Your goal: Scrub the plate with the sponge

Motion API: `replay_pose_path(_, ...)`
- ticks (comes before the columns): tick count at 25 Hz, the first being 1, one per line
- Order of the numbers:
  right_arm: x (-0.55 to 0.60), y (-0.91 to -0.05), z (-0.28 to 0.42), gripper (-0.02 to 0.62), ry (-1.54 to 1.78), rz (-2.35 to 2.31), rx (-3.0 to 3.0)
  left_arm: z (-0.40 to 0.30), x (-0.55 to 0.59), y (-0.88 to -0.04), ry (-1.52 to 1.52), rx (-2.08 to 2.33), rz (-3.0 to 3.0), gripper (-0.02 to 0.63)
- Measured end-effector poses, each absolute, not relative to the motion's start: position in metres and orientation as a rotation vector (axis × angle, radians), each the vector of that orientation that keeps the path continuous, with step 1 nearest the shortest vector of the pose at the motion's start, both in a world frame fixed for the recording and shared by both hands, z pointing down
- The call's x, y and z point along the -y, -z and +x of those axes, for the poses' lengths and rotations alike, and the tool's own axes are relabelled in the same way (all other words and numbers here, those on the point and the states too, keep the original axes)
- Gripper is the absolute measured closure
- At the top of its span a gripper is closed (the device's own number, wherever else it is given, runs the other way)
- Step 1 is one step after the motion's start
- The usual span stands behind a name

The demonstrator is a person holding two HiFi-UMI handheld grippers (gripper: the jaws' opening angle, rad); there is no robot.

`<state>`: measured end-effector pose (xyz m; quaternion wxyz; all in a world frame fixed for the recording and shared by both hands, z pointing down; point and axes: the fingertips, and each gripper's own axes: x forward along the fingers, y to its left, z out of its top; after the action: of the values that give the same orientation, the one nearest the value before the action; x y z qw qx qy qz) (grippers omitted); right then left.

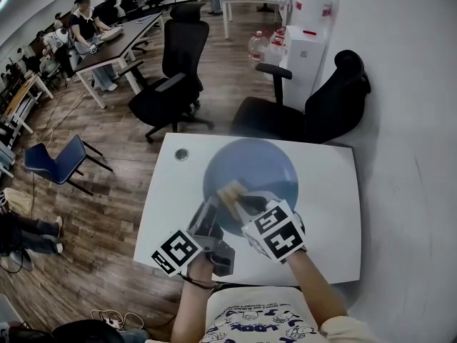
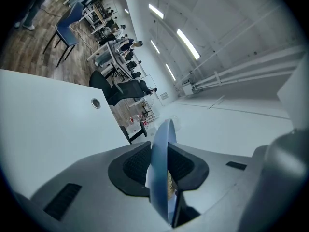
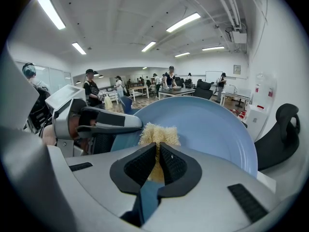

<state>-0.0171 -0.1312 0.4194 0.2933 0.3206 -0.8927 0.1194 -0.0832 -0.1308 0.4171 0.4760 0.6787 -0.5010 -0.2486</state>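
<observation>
The plate (image 1: 255,164) is large, round and plain pale blue, with a smooth shallow face and a thin rim. It sits near the middle of the white bench (image 1: 325,216), reaching toward the 12 o'clock edge. Its rim at about 7 o'clock is pinched between the jaws of the left hand-held gripper (image 1: 211,211), which sees the plate edge-on.

The sponge (image 1: 231,190) is a small tan, fibrous, frayed pad. It is squeezed between the jaws of the right hand-held gripper (image 1: 243,203), its tufted end sticking out past them. It rests against the plate's face toward 7 o'clock of the centre.
</observation>
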Motion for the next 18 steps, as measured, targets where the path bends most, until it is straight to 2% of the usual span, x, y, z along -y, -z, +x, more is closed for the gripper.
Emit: replay_pose_path(18,0.119,-0.429,-0.005,0.557,-0.341,0.829,2.365,-0.087,0.127,-0.418,0.626,1.236,1.646,0.523)
